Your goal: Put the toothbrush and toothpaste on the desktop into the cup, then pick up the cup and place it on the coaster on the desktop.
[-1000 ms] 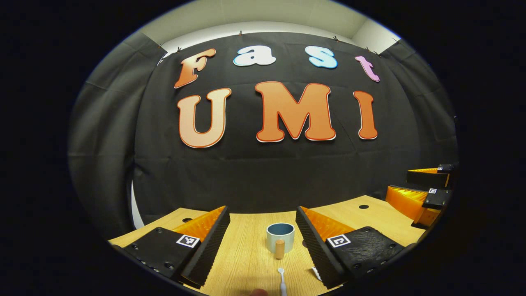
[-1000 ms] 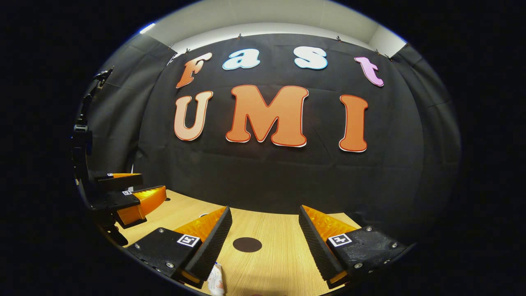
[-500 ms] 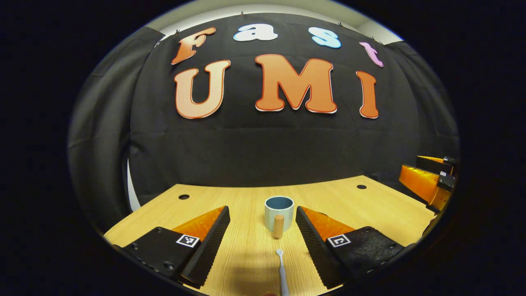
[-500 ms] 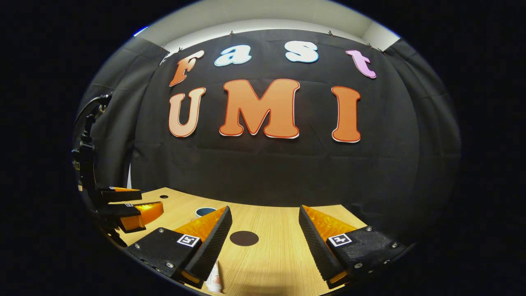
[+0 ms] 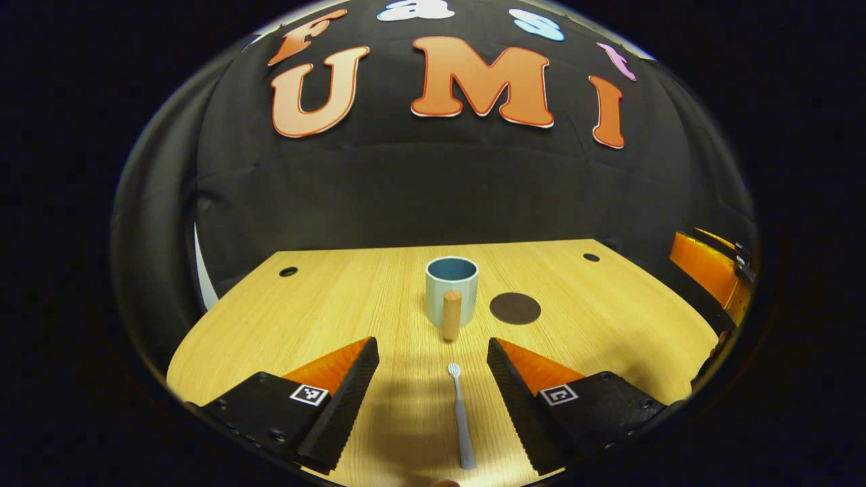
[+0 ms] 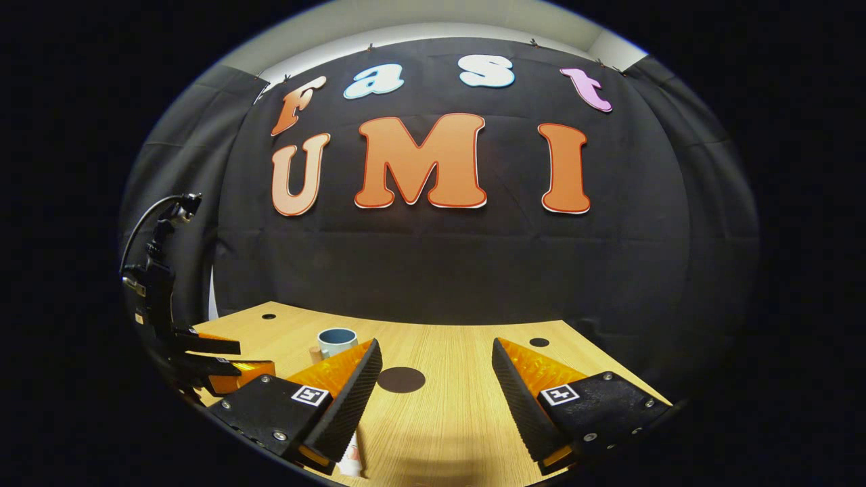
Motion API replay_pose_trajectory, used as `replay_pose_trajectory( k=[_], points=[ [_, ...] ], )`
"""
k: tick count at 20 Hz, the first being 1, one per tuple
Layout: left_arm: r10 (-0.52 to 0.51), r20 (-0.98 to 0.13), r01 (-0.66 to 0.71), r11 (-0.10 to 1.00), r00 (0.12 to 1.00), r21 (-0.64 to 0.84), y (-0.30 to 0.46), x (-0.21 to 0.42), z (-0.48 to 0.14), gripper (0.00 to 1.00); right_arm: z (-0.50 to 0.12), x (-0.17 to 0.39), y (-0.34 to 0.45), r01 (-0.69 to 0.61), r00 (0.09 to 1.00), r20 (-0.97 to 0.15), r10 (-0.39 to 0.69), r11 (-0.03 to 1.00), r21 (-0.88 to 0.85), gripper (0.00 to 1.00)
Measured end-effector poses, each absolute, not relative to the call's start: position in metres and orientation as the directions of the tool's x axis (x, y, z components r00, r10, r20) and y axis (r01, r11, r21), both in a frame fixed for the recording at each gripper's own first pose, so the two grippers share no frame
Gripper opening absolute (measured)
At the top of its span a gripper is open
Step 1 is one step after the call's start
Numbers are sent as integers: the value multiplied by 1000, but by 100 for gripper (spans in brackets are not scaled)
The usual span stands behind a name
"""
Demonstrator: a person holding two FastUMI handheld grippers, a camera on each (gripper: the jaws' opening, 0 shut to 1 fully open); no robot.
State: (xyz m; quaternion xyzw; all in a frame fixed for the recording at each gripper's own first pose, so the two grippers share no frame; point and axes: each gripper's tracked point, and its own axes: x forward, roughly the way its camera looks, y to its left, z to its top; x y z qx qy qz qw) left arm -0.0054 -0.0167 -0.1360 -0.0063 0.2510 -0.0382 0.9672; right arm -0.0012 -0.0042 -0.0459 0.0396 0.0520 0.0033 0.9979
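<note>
Left gripper (image 5: 433,399) is hanging over the wooden desk (image 5: 325,318) with its fingers spread wide and nothing between them except air; the toothbrush (image 5: 460,416) lies flat on the desk in the gap, bristle end pointing away toward the cup (image 5: 451,289), touching neither finger. The cup stands upright further back, pale outside and blue inside, with a wooden peg-like handle (image 5: 451,314) facing the camera; just to its right sits the dark round coaster (image 5: 515,308), apart from the cup and bare.

Right gripper (image 6: 436,399) is also wide open and holding nothing; the coaster (image 6: 400,379) shows between its fingers on the desk, and the cup (image 6: 337,341) peeks out behind its left finger. Down at the bottom edge, right by that same finger, there's a bit of white tube, that's the toothpaste (image 6: 352,460); mostly cut off, so can't tell if the finger touches it. The left gripper (image 6: 220,358) shows at the far left of the right gripper view.
</note>
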Motion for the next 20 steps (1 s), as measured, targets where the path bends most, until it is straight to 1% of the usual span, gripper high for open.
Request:
replay_pose_trajectory(
  k=[7, 14, 15, 16, 17, 18, 19, 20],
  points=[
    [-93, -663, 80, 996, 743, -51, -29, -7, -197, 98, -65, 7, -3, -10, 989, -143, 25, 994, 106, 98],
    [-84, -762, 78, 996, 642, -44, -25, -2, -217, 98, -83, 14, 1, -17, 983, -180, 41, 991, 135, 98],
    [-75, -777, 74, 997, 625, -36, -23, -1, -218, 89, -86, 15, 1, -19, 982, -184, 45, 990, 137, 98],
    [-63, -790, 63, 998, 610, -31, -22, -1, -220, 77, -89, 17, 4, -23, 981, -188, 50, 989, 144, 98],
    [-61, -793, 61, 998, 606, -30, -25, -1, -227, 76, -92, 20, 5, -22, 979, -199, 52, 988, 150, 98],
    [-62, -801, 55, 998, 596, -36, -28, 1, -229, 70, -96, 21, 8, -26, 976, -209, 59, 987, 157, 98],
    [-63, -811, 54, 998, 581, -39, -33, -2, -235, 60, -99, 23, 9, -28, 973, -220, 65, 986, 164, 98],
    [-72, -830, 48, 997, 553, -55, -38, -5, -243, 47, -101, 23, 11, -32, 971, -229, 71, 984, 173, 98]
  ],
)
